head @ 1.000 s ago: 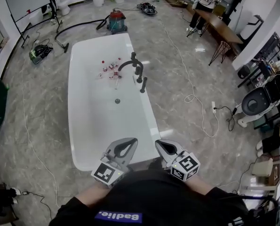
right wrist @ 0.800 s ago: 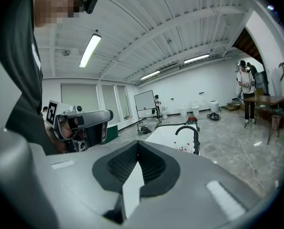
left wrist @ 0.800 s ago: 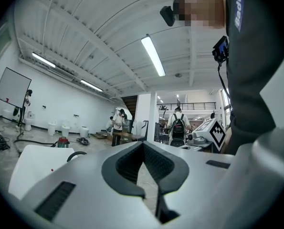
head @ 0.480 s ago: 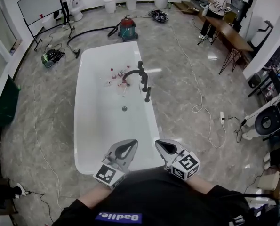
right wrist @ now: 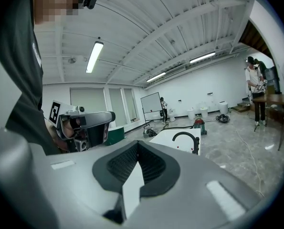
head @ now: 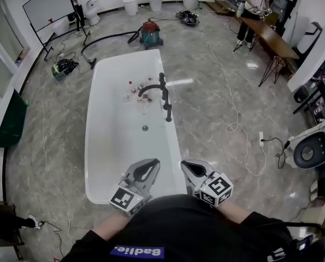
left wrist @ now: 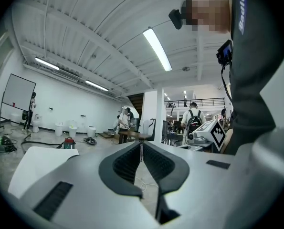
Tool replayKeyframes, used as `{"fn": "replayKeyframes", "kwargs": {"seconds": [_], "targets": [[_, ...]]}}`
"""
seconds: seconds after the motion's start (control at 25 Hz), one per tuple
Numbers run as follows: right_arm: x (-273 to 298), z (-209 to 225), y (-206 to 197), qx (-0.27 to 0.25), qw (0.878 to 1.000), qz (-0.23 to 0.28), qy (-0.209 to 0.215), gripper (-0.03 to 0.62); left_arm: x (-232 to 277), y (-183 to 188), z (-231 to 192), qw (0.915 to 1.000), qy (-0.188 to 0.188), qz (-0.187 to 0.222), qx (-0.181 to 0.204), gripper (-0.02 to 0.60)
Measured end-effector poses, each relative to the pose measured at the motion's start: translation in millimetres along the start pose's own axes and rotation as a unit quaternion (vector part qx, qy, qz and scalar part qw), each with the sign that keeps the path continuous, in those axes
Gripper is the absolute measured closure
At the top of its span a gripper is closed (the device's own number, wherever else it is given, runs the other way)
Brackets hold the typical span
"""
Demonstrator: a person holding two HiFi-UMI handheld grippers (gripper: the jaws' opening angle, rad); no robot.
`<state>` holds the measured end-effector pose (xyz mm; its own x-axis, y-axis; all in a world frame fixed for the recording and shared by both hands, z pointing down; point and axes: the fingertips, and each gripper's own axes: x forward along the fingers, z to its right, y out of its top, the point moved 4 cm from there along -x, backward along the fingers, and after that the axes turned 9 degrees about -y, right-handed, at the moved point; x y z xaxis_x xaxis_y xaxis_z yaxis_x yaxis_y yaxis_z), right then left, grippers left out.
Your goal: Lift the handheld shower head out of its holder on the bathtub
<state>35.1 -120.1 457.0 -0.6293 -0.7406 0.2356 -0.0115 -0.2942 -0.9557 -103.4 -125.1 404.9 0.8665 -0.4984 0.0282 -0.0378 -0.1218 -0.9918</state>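
The white bathtub (head: 91, 146) lies lengthwise ahead of me on the grey marble floor. On its right rim stands a black curved faucet (head: 151, 87), and just nearer sits the black handheld shower head (head: 168, 112) upright in its holder. Both grippers are held close to my chest, over the tub's near end and far from the fittings. The left gripper (head: 153, 162) is shut and holds nothing, and so is the right gripper (head: 184, 163). The right gripper view shows the faucet (right wrist: 185, 138) beyond its closed tips (right wrist: 138, 144). In the left gripper view (left wrist: 141, 145) the fittings are hidden.
Small bottles (head: 135, 89) lie in the tub near a drain (head: 145, 128). A red vacuum (head: 150, 34) with a hose stands beyond the tub's far end. Cables (head: 236, 129) trail along the floor on the right. A whiteboard (head: 45, 7) and a green bin (head: 9, 119) stand left.
The whole view has shifted: the tub and faucet have slid right and down in the frame. Both grippers stay shut and keep their place in front of my chest.
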Motion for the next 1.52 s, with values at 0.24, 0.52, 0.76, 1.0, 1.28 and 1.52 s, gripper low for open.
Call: {"fn": "replayKeyframes", "kwargs": {"seconds": [0.24,0.52,0.76,1.0,1.28,1.52], "targets": [[-5.2,24.2,3.7,0.005,1.0,0.005,-0.002,0.592,29.9,0.7,-2.9,0.9998,-0.009,-0.018,0.005,0.565],[0.8,35.6,2.4,0.013,1.0,0.003,-0.007,0.592,48.3,0.4,-20.4,0.9994,-0.01,-0.034,-0.003,0.506],[4.0,48.4,-4.4,0.023,1.0,-0.001,-0.014,0.592,64.2,-6.6,-42.6,0.999,0.003,-0.045,-0.001,0.48],[3.3,61.3,-9.4,0.035,0.999,-0.003,-0.031,0.592,85.3,-16.3,-74.1,0.9984,0.006,-0.055,0.004,0.446],[-9.6,82.7,-27.7,0.057,0.996,-0.005,-0.068,0.592,120.3,-46.8,-109.6,0.9962,0.009,-0.086,0.004,0.425],[-18.3,104.1,-35.0,0.064,0.993,-0.012,-0.098,0.592,162.6,-82.6,-151.4,0.9931,0.005,-0.117,-0.005,0.405]]}}
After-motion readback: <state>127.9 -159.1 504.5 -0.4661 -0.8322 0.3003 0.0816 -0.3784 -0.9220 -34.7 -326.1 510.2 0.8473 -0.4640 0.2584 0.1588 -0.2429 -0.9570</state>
